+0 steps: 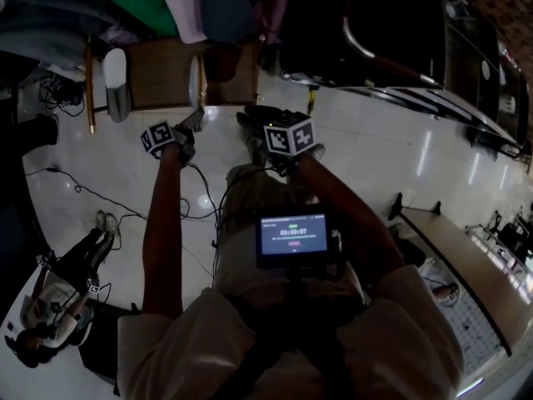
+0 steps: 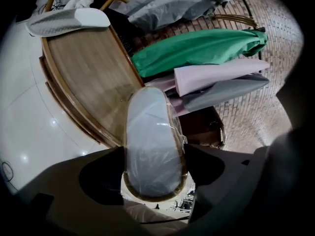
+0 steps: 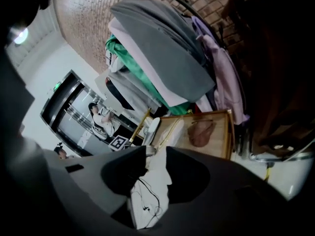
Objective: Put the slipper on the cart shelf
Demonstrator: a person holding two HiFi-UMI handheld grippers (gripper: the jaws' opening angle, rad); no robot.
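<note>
A pale slipper [image 2: 152,141] wrapped in clear film fills the left gripper view, sole towards the camera. My left gripper [image 2: 153,167] is shut on it, both jaws against its sides. In the head view that gripper [image 1: 193,122] holds the slipper [image 1: 196,82] upright over the wooden cart shelf [image 1: 158,77]. A second pale slipper [image 1: 117,82] lies at the shelf's left edge [image 2: 69,21]. My right gripper [image 1: 254,122] hangs to the right of the left one, in front of the shelf [image 3: 221,132]. Its jaws [image 3: 155,156] stand a little apart, and only floor shows between them.
Green, pink and grey clothes [image 2: 197,50] hang above the back of the cart. A brown object [image 3: 201,132] lies on the shelf's right part. Cables [image 1: 100,198] trail over the glossy floor, a person [image 1: 50,307] sits at the lower left, and a long table [image 1: 458,257] stands at the right.
</note>
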